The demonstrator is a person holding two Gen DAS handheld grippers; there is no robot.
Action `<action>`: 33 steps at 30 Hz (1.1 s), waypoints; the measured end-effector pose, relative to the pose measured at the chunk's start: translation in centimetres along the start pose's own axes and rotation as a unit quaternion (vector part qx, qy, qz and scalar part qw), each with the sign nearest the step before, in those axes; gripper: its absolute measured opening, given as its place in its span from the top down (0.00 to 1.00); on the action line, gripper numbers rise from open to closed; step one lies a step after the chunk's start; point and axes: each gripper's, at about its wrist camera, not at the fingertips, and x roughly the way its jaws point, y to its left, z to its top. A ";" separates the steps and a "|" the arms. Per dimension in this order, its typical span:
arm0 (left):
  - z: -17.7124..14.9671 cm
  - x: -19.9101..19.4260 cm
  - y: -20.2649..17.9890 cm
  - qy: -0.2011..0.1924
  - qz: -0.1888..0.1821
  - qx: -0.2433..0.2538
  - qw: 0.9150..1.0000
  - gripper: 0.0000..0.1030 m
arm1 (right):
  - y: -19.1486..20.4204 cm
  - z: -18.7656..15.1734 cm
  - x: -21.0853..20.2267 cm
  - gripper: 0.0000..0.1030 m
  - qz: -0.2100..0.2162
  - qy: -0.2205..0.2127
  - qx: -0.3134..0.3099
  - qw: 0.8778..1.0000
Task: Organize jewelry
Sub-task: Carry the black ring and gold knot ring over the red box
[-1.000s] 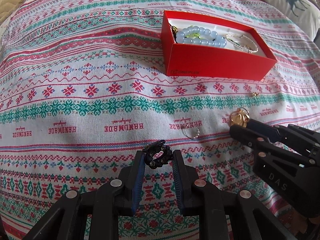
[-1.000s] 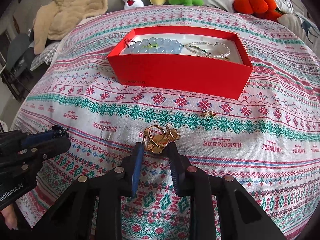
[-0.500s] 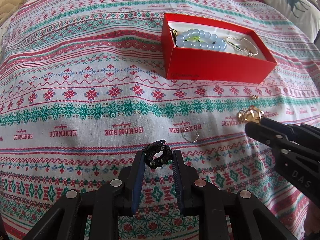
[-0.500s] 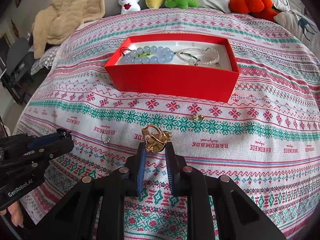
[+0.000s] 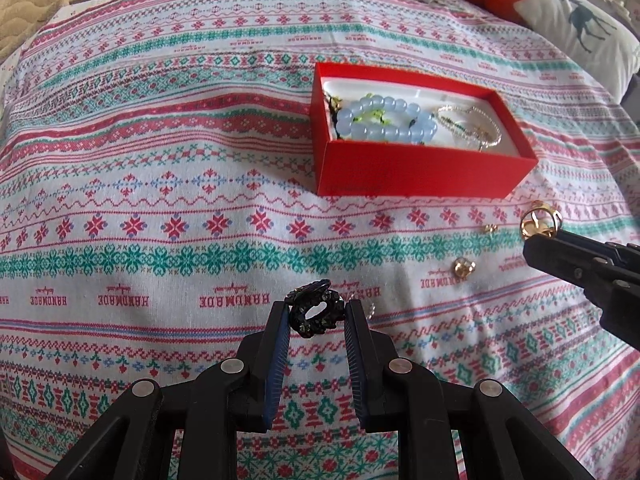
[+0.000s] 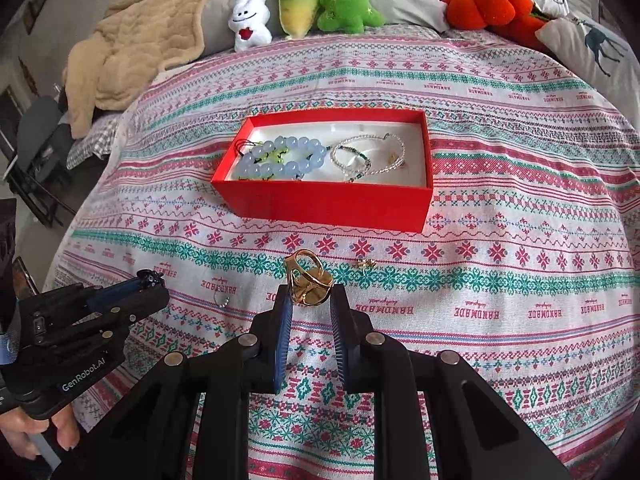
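Note:
My left gripper [image 5: 316,316] is shut on a black beaded ring [image 5: 316,314] and holds it above the bedspread. My right gripper [image 6: 308,296] is shut on a gold ring [image 6: 307,282]; it also shows in the left wrist view [image 5: 540,226]. The open red box [image 6: 328,204] lies ahead and holds a blue bead bracelet [image 6: 280,158] and a clear bead bracelet [image 6: 368,154]. The box also shows in the left wrist view [image 5: 416,176]. A small gold piece [image 5: 463,268], a gold earring [image 6: 366,264] and a thin silver ring [image 6: 222,301] lie loose on the cloth.
The patterned bedspread [image 6: 500,272] covers the bed. Plush toys [image 6: 328,4] and an orange pumpkin cushion [image 6: 484,4] line the far edge. A beige blanket [image 6: 140,36] lies far left. A deer pillow [image 5: 580,24] is at the far right.
Both grippers have risen and pulled back from the cloth with their rings. A small gold piece now shows on the cloth where the right gripper was.

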 end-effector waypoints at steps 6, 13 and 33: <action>1.5 -0.9 -0.4 -0.018 -0.007 -0.008 1.000 0.79 | -1.2 1.5 -1.3 0.80 0.002 -0.006 0.016 1.000; 3.5 -1.4 -0.7 -0.039 -0.017 -0.017 0.999 0.79 | -3.0 3.3 -2.1 0.80 -0.005 -0.017 0.038 0.999; 9.0 4.6 -3.7 -0.064 -0.024 -0.050 0.996 0.79 | -6.1 8.0 0.9 0.80 0.009 -0.029 0.093 0.995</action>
